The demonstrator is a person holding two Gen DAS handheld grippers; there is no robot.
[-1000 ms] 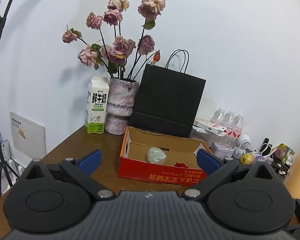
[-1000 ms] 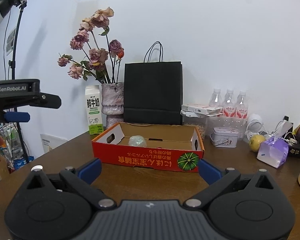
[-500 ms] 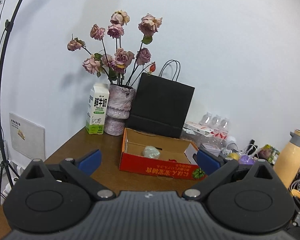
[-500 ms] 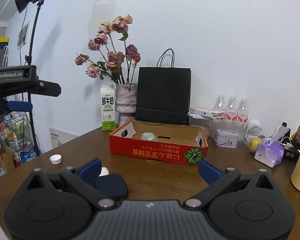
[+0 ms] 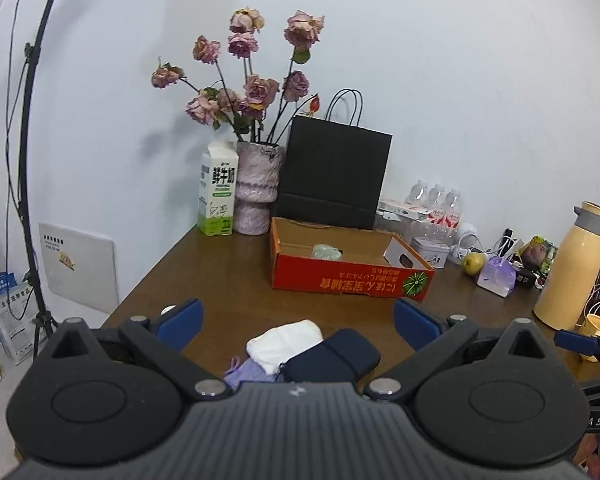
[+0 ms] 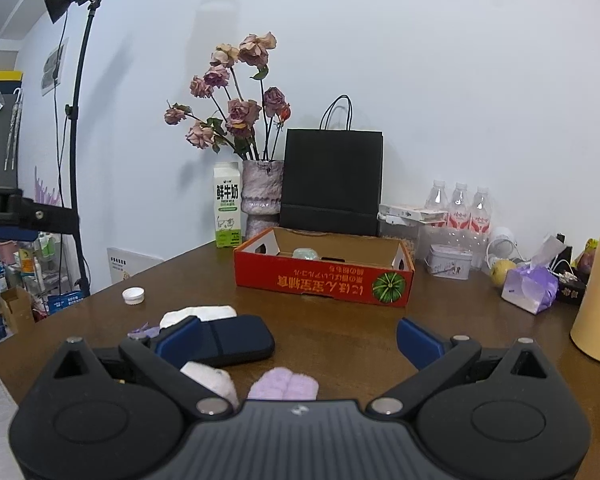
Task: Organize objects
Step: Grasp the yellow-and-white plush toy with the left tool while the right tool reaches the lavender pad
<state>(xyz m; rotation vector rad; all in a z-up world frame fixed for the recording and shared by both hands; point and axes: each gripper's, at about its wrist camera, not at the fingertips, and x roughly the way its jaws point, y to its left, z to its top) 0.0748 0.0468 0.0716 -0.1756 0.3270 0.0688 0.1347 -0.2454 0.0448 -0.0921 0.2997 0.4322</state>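
Observation:
An open red cardboard box point(image 5: 352, 280) point(image 6: 324, 282) stands mid-table with a pale green bundle point(image 5: 327, 251) point(image 6: 306, 254) inside. Nearer, a dark navy pouch point(image 5: 332, 358) point(image 6: 236, 338) lies beside a white folded cloth point(image 5: 286, 340) point(image 6: 198, 314) and a lilac item point(image 5: 246, 372) point(image 6: 142, 332). A lilac cloth point(image 6: 284, 384) and a pale pink cloth point(image 6: 212, 380) lie just before the right gripper. My left gripper point(image 5: 296, 320) is open and empty above the pouch. My right gripper point(image 6: 298, 338) is open and empty, its left fingertip over the pouch.
Milk carton point(image 5: 218, 192), vase of dried roses point(image 5: 256, 188) and black paper bag point(image 5: 334, 176) stand behind the box. White bottle cap point(image 6: 134, 295) lies left. Water bottles point(image 6: 460, 206), tin point(image 6: 448, 262), apple point(image 5: 473, 263), lilac tissue pack point(image 6: 532, 288) and yellow thermos point(image 5: 568, 268) crowd the right.
Both grippers have pulled back from the box. The navy pouch and the cloths near the table's front have come into view. Both stay open.

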